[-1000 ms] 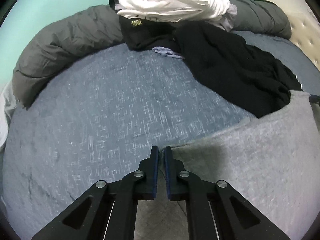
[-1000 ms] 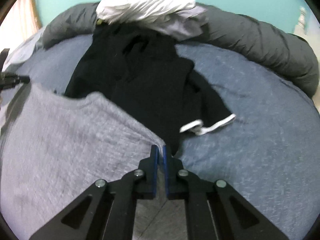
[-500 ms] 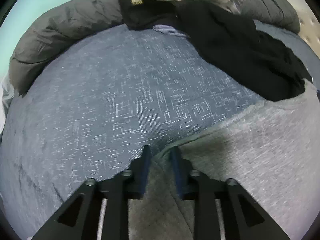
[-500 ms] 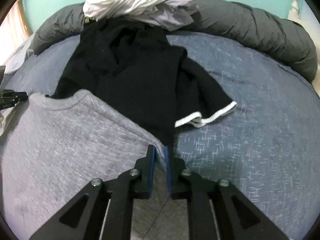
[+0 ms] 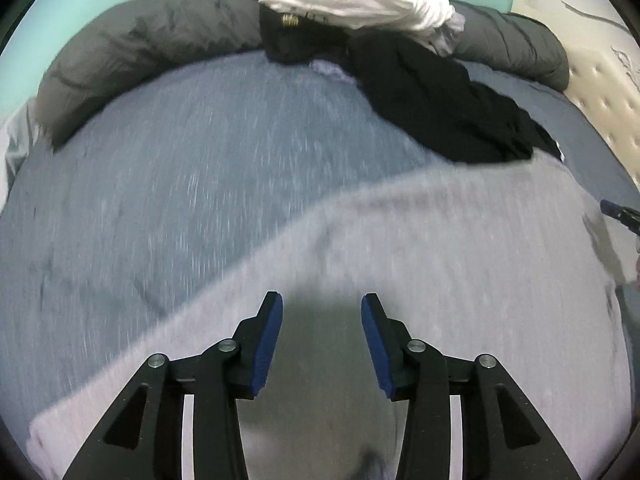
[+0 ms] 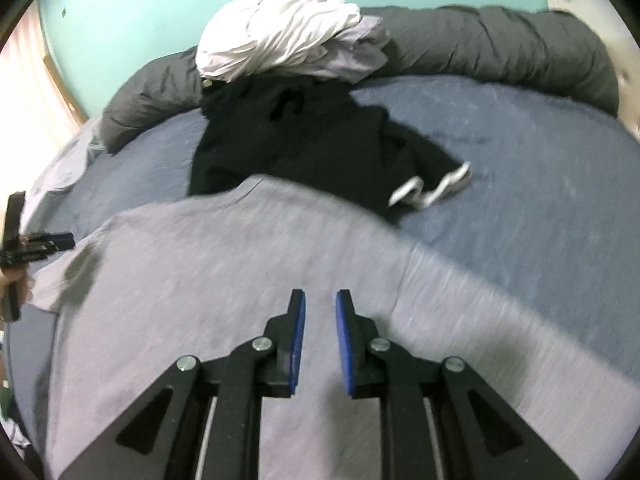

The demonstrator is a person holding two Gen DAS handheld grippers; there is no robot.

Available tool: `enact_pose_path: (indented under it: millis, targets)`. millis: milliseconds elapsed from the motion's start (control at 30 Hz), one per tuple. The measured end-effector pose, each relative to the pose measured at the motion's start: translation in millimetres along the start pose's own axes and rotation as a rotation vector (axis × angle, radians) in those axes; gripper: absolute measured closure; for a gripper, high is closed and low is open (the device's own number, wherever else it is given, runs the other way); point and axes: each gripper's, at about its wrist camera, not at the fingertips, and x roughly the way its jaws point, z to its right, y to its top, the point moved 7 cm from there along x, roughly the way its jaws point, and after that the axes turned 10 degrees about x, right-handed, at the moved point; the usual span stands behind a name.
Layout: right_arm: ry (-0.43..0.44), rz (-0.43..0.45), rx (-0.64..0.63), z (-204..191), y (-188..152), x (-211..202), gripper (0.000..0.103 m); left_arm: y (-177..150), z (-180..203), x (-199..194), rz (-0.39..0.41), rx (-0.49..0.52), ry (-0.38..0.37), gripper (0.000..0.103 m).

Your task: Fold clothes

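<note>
A blue-covered bed (image 6: 520, 152) carries a grey shirt (image 6: 208, 264), black garment (image 6: 304, 140) and dark duvet (image 6: 500, 48).

Left gripper (image 5: 322, 312) jaws just opened wide, empty; right gripper (image 6: 320, 312) jaws narrowly parted, empty.

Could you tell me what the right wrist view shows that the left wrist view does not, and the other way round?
Only the right wrist view shows the white cuff of the black garment and the bright curtain.

Only the left wrist view shows the tufted headboard and a gold label.

Both show the grey shirt spread on the blue bed, the white clothes, the grey duvet, and open jaws: left gripper, right gripper, nothing between the pads.
</note>
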Motion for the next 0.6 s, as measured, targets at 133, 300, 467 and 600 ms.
enact_pose_path:
  millis: [133,300,467,600]
  targets:
    - [0.031,-0.03,0.053,-3,-32,-9,0.088,-43,8,-3,-0.047,-0.008,-0.018,0.058]
    - [0.059,-0.044,0.112,-2,-66,-22,0.088,-88,11,13,-0.118,-0.029,-0.007,0.058]
    - [0.055,-0.047,0.128,-2,-86,-39,0.088,-96,12,7,-0.096,-0.053,0.005,0.058]
    - [0.062,-0.027,0.17,5,-95,-52,0.08,-98,11,-13,-0.025,-0.127,-0.022,0.058]
